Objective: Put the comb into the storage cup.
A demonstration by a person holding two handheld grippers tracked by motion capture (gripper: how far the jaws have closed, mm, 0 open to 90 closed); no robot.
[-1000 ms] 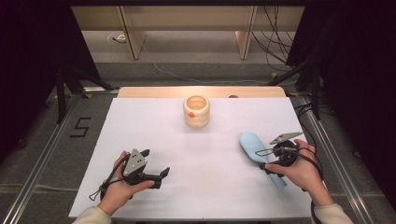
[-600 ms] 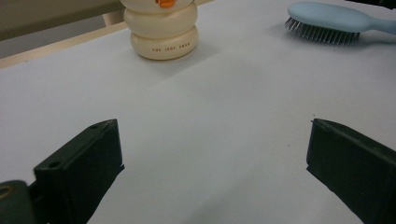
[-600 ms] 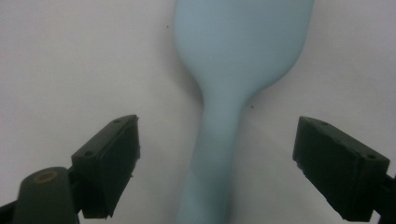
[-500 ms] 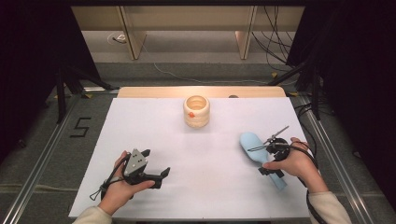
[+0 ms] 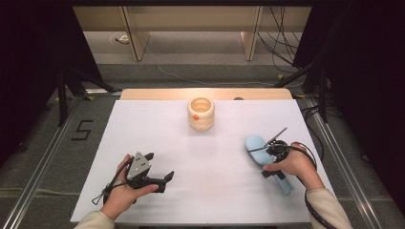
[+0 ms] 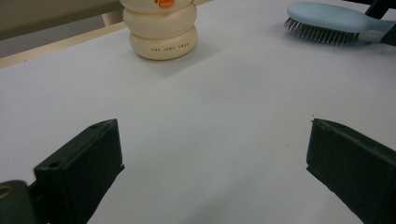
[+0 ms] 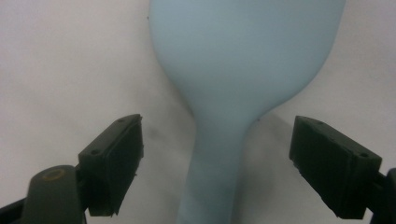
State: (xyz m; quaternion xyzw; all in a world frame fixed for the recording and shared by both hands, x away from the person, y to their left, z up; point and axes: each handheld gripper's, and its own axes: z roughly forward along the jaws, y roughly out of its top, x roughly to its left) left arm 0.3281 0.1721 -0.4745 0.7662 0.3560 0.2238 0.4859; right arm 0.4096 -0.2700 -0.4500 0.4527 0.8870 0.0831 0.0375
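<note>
Right tool [image 7: 215, 163] poised over hairbrush handle; left tool [image 6: 212, 172] idle.

The light blue hairbrush [image 5: 258, 148] lies bristles-down on the white desk [image 5: 215, 157], at its right side, so the smooth back and the neck of the handle face up for a grasp. The right tool straddles that neck, jaws spread, pads clear of it. The left tool rests low over bare desk, jaws spread and empty, aimed toward the cream ringed holder [image 5: 201, 113].
</note>
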